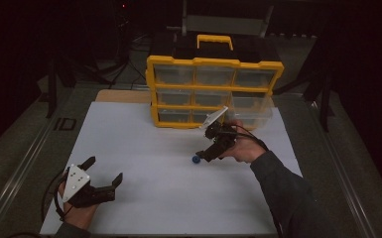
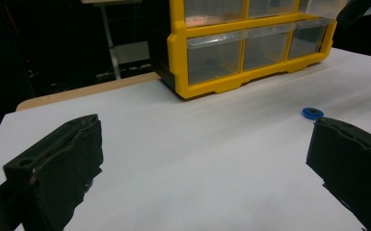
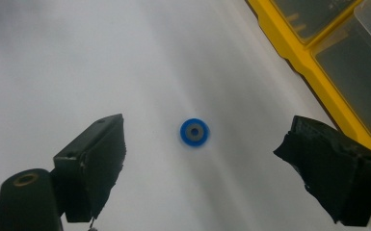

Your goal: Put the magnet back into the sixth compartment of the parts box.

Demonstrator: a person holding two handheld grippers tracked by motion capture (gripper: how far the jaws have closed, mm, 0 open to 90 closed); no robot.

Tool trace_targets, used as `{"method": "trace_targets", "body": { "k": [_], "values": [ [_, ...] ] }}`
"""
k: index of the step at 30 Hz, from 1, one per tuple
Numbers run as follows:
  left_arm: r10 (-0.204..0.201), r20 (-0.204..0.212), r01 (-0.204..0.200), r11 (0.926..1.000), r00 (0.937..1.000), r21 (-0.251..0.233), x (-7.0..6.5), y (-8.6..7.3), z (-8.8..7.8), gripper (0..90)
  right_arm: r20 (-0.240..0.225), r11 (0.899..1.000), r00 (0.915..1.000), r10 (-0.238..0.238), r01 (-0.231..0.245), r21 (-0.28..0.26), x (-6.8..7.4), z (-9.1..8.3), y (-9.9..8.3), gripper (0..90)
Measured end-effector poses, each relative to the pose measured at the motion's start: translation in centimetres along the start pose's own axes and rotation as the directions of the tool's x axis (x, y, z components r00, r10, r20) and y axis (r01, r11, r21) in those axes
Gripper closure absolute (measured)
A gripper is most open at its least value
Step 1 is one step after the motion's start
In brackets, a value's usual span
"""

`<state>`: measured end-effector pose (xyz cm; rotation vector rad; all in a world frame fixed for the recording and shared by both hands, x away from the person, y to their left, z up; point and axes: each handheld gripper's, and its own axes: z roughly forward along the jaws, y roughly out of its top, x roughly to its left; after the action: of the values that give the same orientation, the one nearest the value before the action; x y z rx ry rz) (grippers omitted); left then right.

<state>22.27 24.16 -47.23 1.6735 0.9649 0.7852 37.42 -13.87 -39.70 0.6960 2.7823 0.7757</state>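
Lying flat on the white sheet in front of the yellow drawer organizer (image 1: 213, 89), the blue ring (image 3: 194, 132) sat directly between the right gripper's (image 3: 202, 159) spread jaws, with the likewise spread left gripper (image 1: 101, 171) well apart.

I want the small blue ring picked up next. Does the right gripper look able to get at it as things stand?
Probably yes. The right gripper hangs just over the blue ring with jaws open, and bare white paper lies around it.
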Motion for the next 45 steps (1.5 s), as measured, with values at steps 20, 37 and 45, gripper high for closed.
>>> {"method": "trace_targets", "body": {
  "k": [20,37,45],
  "values": [
    [0.001,-0.002,-0.001,1.0000,1.0000,-0.002,0.0,0.0,-0.1,0.0,-0.009,0.999,1.0000,0.002,-0.002,0.044,0.0,1.3,0.4,14.0],
    [0.001,-0.002,-0.001,1.0000,1.0000,-0.004,0.1,0.0,-0.1,0.0,-0.017,0.997,0.9999,0.003,-0.001,0.080,-0.1,2.7,0.7,14.0],
    [0.000,-0.001,0.000,1.0000,1.0000,-0.004,0.1,0.0,-0.1,0.0,-0.016,0.995,0.9998,0.008,-0.006,0.096,-0.3,3.3,0.7,14.0]
  ]
}}
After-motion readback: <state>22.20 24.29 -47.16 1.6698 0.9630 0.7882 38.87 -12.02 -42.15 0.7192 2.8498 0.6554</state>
